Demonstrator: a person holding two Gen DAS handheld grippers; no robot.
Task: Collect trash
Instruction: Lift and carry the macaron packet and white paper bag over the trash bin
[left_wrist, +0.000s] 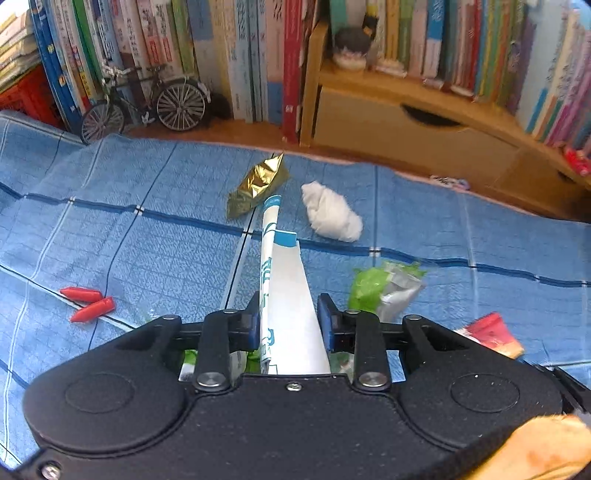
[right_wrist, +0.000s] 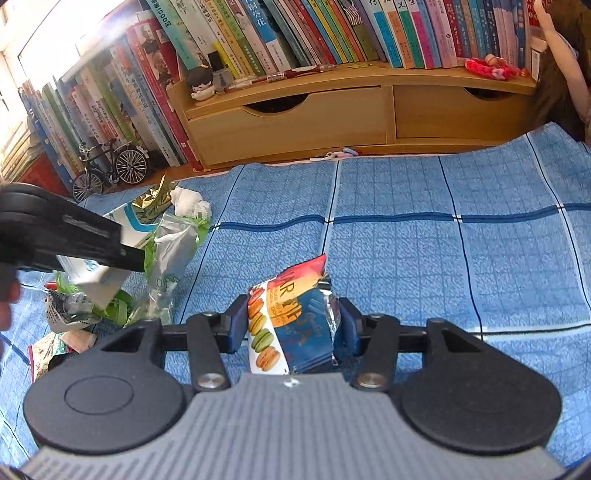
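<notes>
In the left wrist view my left gripper (left_wrist: 290, 325) is shut on a flattened white and blue carton (left_wrist: 284, 288), which juts forward over the blue checked cloth (left_wrist: 147, 240). Beyond it lie a gold foil wrapper (left_wrist: 258, 184), a crumpled white tissue (left_wrist: 330, 212), a green and silver wrapper (left_wrist: 384, 291) and two red pieces (left_wrist: 88, 302). My right gripper (right_wrist: 293, 321) is shut on a macaron snack wrapper (right_wrist: 291, 314), held just above the cloth. The right wrist view also shows the left gripper (right_wrist: 122, 254) with the carton (right_wrist: 96, 280) over a heap of wrappers (right_wrist: 74, 314).
A wooden drawer unit (right_wrist: 295, 122) and rows of books (right_wrist: 332, 33) line the back edge of the cloth. A model bicycle (left_wrist: 144, 103) stands at the back left. A small figurine (right_wrist: 201, 85) sits on the unit. The cloth's right half (right_wrist: 461, 240) is bare.
</notes>
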